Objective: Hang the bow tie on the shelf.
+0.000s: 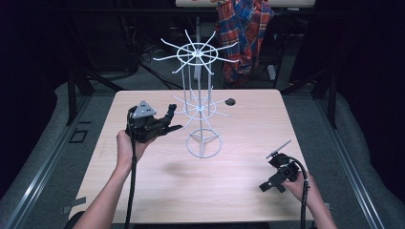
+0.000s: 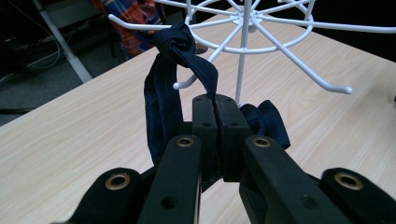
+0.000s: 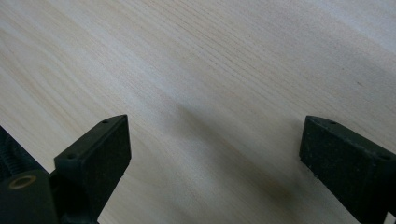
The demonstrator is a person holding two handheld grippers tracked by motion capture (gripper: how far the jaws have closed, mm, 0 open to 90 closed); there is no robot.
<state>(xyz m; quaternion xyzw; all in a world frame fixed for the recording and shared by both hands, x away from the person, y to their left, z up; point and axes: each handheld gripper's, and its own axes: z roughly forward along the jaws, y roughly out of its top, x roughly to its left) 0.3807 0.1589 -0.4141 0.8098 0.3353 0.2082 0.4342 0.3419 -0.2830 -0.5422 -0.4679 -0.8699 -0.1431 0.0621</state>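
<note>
Surface [image 1: 157, 191] of pale wood carries everything, and a white wire rack [image 1: 203, 102] stands on a ring foot near the middle, toward the far edge, with two tiers of thin hooked spokes. Such a rack looks light and springy, so a hard tug on anything caught on it could tip it or drag it along.

Left claw [image 2: 215, 116], beside the rack toward the left edge, is clenched on a dark blue cloth strip [image 2: 161, 107]. The strip is knotted, and the knot sits right at a spoke of the lower tier; whether it is looped over the hook or merely against it, I cannot tell. The cloth is soft, limp and light, with no shape of its own, so it will sag and swing. The knot is the firmest place to take it; a pinch on the flat tail, as now, holds but may slip.

Right claw [image 3: 215, 154] hangs released near the right front corner, jaws wide apart over bare wood.
</note>
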